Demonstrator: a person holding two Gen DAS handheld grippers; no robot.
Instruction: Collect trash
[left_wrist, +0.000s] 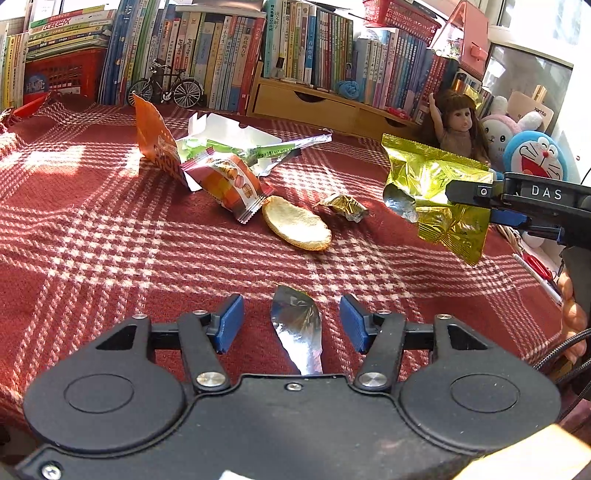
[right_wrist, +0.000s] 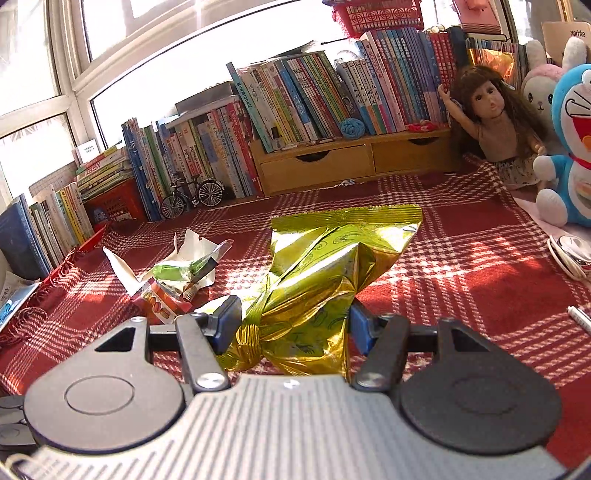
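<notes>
My left gripper (left_wrist: 291, 310) is open low over the red plaid cloth (left_wrist: 110, 229), and a silver foil scrap (left_wrist: 297, 332) lies between its blue pads without touching them. My right gripper (right_wrist: 293, 319) is shut on a large gold wrapper (right_wrist: 325, 266) and holds it off the table; the left wrist view shows the wrapper (left_wrist: 432, 184) hanging at the right. Ahead lie an orange wrapper (left_wrist: 153, 136), a green and silver wrapper (left_wrist: 240, 147), a macaron packet (left_wrist: 231, 182), a round rice cracker (left_wrist: 295, 223) and a small crumpled gold wrapper (left_wrist: 345, 206).
Rows of books (left_wrist: 207, 51), a model bicycle (left_wrist: 166, 88) and a wooden drawer shelf (left_wrist: 306, 103) line the back. A doll (left_wrist: 456, 125) and plush toys (left_wrist: 535, 155) stand at the right. A pen (left_wrist: 539, 277) and red scissors lie by the right edge.
</notes>
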